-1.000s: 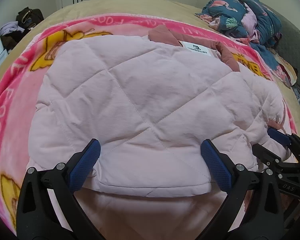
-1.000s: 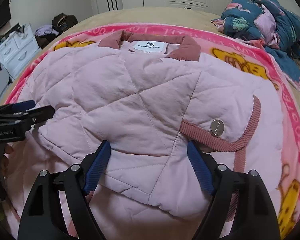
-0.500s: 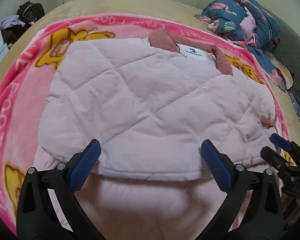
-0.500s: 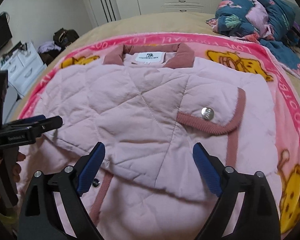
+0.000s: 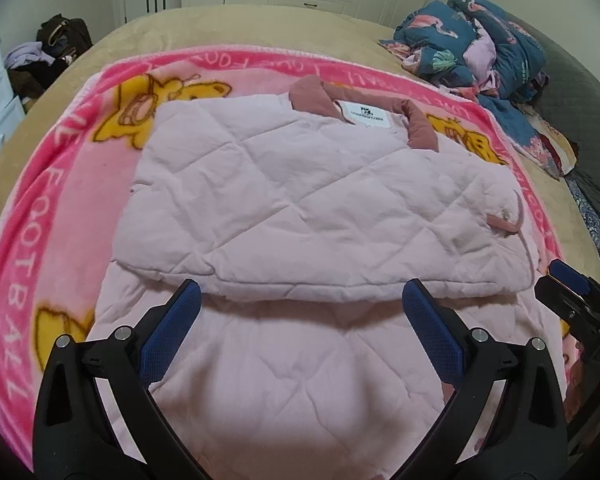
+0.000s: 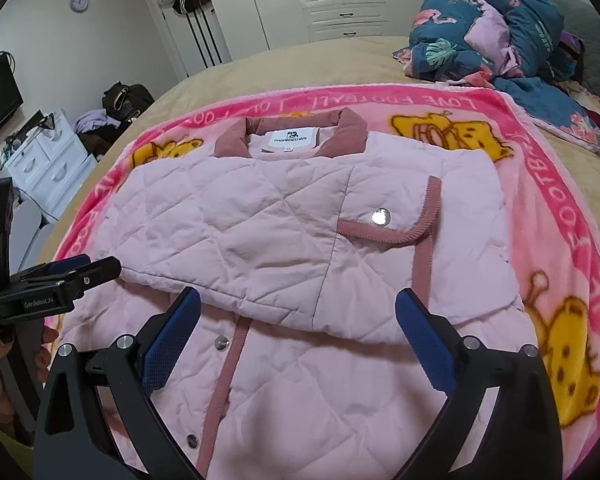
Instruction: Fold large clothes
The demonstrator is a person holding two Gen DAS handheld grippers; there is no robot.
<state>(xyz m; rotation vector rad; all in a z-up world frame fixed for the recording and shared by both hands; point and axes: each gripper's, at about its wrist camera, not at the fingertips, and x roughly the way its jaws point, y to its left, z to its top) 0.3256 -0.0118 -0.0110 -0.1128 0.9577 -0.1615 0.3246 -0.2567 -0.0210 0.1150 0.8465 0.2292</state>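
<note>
While the pink jacket (image 6: 284, 240) lies mid-bed on the blanket (image 6: 560, 200), sleeves folded across, both empty claws hover over its near hem: left claw (image 5: 300, 320) spread, right claw (image 6: 298, 316) opening.

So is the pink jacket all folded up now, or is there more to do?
Partly. The pink jacket lies on the pink blanket with one layer already folded across it. Nothing is in hand: the left gripper is open and empty, and the right gripper is opening with nothing between its pads. The lower part by the snaps probably needs another fold.
</note>
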